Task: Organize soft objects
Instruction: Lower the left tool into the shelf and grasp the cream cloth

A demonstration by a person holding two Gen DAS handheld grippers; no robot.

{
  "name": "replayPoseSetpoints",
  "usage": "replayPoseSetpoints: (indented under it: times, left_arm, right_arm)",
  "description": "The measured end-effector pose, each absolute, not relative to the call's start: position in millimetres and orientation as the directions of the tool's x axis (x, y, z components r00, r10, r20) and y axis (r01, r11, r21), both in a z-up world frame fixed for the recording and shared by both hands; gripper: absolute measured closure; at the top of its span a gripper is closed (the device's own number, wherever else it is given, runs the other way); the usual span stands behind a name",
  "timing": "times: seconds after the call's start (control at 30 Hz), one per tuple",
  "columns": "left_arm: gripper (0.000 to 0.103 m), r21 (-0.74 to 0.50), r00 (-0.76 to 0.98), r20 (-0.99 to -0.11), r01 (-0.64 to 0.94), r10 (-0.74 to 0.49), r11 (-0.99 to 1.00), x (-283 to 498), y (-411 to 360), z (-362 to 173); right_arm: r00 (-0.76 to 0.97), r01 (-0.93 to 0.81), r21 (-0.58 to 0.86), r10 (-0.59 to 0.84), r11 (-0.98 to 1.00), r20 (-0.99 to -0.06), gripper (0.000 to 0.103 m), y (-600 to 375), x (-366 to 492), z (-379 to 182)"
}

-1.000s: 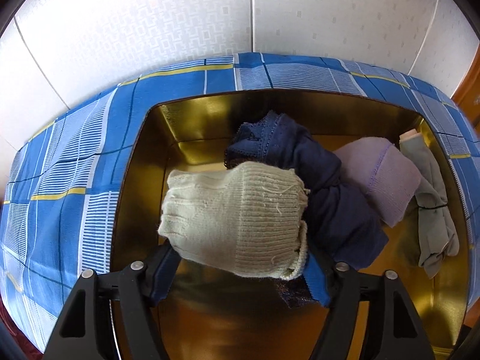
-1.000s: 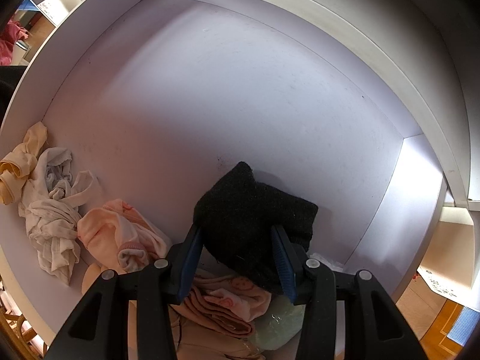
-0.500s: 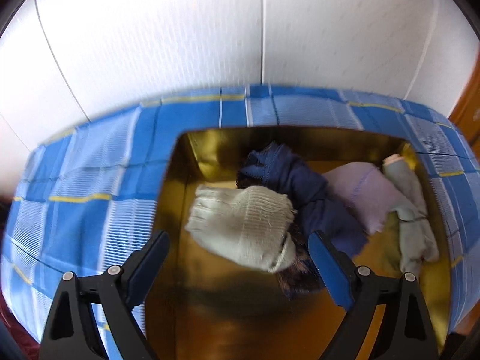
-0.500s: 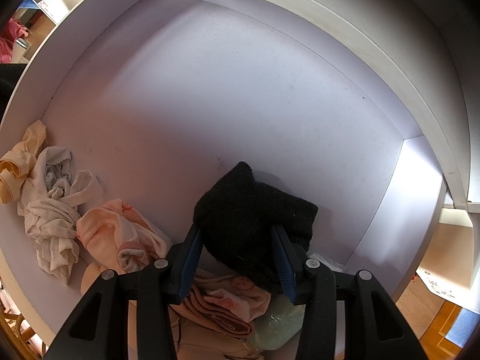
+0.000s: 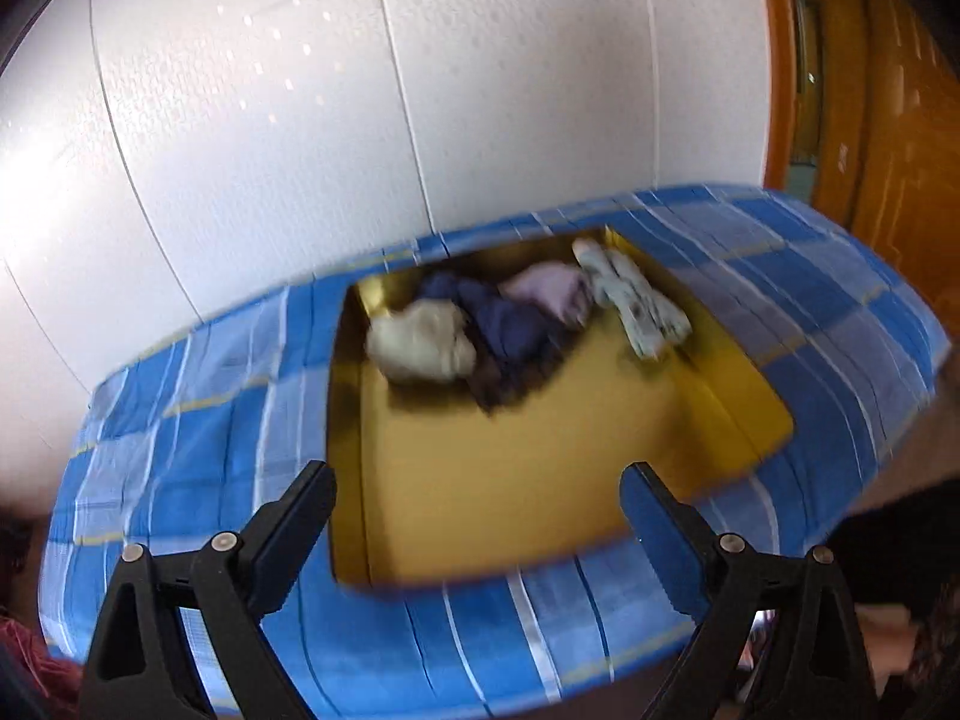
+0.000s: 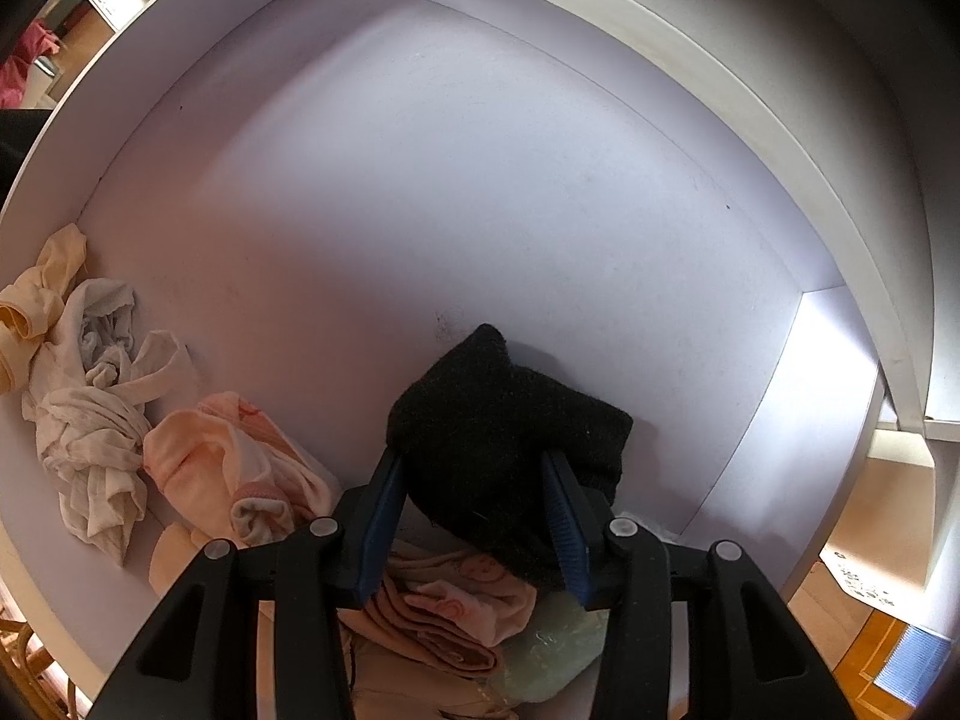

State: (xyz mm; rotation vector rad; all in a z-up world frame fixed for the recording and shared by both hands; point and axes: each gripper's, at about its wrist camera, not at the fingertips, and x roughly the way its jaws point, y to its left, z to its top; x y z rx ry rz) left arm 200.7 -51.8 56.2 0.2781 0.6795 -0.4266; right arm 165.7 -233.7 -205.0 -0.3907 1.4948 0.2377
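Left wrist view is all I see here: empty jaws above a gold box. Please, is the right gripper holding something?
Observer: Yes, the right gripper is shut on a black knit piece.
Operator: Where is it?
Observer: Inside a white drawer, pointing down at its floor.
Operator: Is the drawer empty otherwise?
Observer: No. Pink clothes lie at the left of the gripper, and a cream bundle lies further left.

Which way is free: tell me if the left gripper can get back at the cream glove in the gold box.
Probably yes: the left gripper is open and empty, and the cream glove lies uncovered in the gold box.
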Motion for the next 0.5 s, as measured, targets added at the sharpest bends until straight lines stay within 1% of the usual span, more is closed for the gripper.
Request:
replayPoseSetpoints:
  times: [0.17, 0.3, 0.5]
  left_arm:
    - [0.007, 0.029, 0.589, -0.766, 0.434, -0.258, 0.901, 161, -36, 1]
    - [0.007, -0.039, 0.446, -0.867, 0.385, -0.223, 0.922, 136, -22, -59]
    - [0.008, -0.063, 0.233, -0.961, 0.339, -0.149, 0.939, 121, -17, -134]
  right_arm:
    - [0.068, -0.393, -0.109, -0.089, 0.913, -0.994, 0.058, -230, 164, -207]
    - [0.067, -0.396, -0.112, -0.093, 0.911, -0.993, 0.058, -228, 163, -209]
    - [0.066, -0.4, -0.115, -0.097, 0.909, -0.993, 0.058, -225, 162, -208]
